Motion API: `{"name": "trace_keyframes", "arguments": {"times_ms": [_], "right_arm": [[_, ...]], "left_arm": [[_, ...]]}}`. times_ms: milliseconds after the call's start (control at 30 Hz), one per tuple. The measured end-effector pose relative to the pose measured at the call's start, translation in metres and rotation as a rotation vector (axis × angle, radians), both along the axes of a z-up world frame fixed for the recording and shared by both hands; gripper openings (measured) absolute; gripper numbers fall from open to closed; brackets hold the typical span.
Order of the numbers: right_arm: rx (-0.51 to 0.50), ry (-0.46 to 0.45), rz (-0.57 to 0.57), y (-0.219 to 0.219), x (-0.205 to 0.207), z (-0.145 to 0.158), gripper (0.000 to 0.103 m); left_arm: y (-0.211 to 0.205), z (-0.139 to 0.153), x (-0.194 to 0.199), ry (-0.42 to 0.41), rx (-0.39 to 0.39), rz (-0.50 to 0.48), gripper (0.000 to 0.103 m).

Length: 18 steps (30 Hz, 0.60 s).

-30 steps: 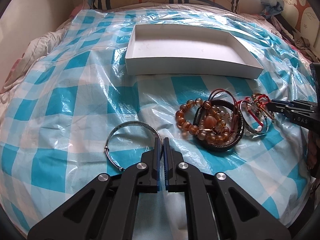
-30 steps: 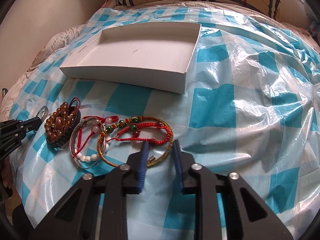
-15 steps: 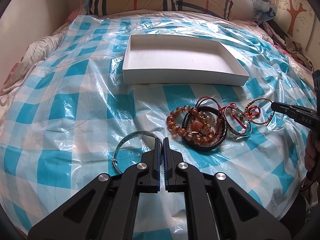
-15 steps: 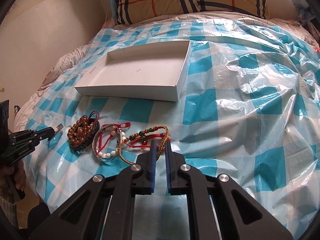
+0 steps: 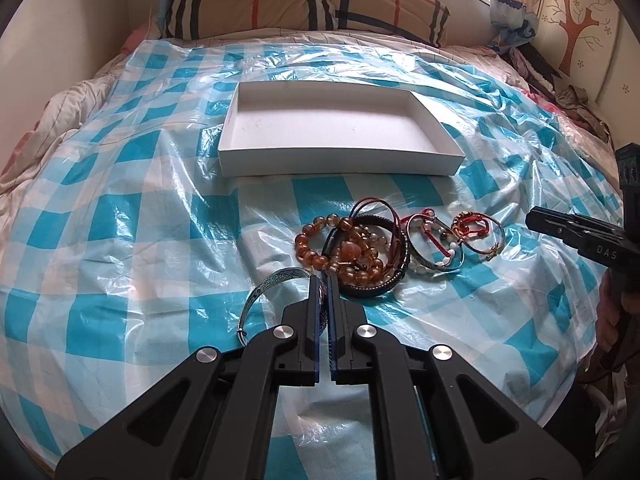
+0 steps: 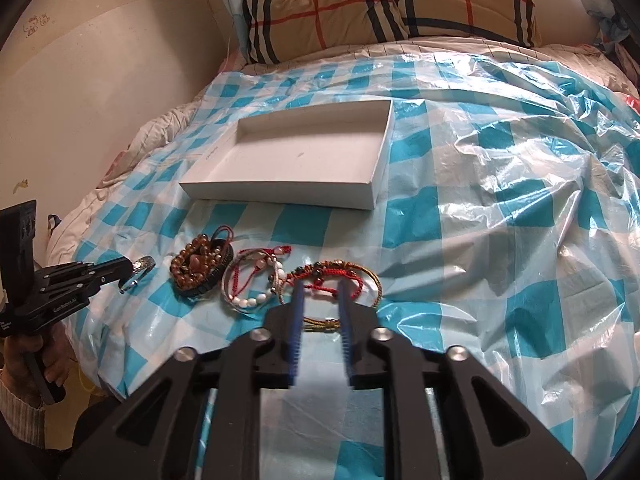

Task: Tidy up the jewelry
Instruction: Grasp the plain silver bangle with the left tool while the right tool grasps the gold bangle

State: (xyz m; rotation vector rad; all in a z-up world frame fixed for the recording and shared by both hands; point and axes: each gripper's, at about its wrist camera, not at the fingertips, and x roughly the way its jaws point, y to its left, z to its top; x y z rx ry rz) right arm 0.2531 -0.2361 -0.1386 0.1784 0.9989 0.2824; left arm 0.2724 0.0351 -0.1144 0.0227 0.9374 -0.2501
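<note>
Showing L hand [image 6: 24,364] only in R-wrist view.

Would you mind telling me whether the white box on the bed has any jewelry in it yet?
Empty. The white box shows only its bare white floor in both views; all the bracelets lie on the checked plastic sheet in front of it.

Both grippers, the left gripper [image 5: 325,280] and the right gripper [image 6: 321,286], are matte black with angular cut-out arms, round silver screw heads, ribbed blue finger pads [image 6: 297,320] and small white lettering, and a knitted grey sleeve cuff [image 6: 16,412] shows.
</note>
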Motion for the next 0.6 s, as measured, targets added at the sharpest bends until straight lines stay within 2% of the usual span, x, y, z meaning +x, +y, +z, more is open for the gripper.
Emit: {"name": "trace_keyframes", "arguments": {"times_ms": [33,267,300,333,367,433,500,567,600], "right_arm": [[-0.011,0.008,0.005,0.001,0.002,-0.005,0.064],[-0.073,0.093,-0.004,0.002,0.032,-0.042,0.063],[-0.088,0.113,-0.007,0.001,0.035,-0.049,0.06],[-0.11,0.121,-0.001,0.003,0.036,-0.053,0.049],[-0.124,0.114,0.008,0.004,0.035,-0.054,0.044],[-0.117,0.116,0.015,0.002,0.033,-0.053,0.012],[-0.079,0.115,0.013,-0.002,0.029,-0.05,0.005],[-0.023,0.103,0.002,-0.007,0.023,-0.043,0.005],[0.002,0.09,-0.003,-0.009,0.02,-0.038,0.004]], "left_arm": [[-0.001,-0.004,0.0,0.007,0.003,-0.002,0.003],[-0.002,-0.018,0.003,0.045,0.033,-0.005,0.003],[-0.001,-0.019,0.003,0.048,0.034,-0.003,0.003],[0.0,-0.02,0.004,0.051,0.034,-0.001,0.003],[0.001,-0.02,0.004,0.056,0.035,-0.003,0.003],[0.0,-0.023,0.005,0.064,0.042,-0.01,0.004],[-0.002,-0.024,0.005,0.068,0.058,-0.013,0.008],[-0.004,-0.025,0.005,0.063,0.088,-0.012,0.014],[-0.006,-0.026,0.005,0.076,0.098,-0.017,0.021]]}}
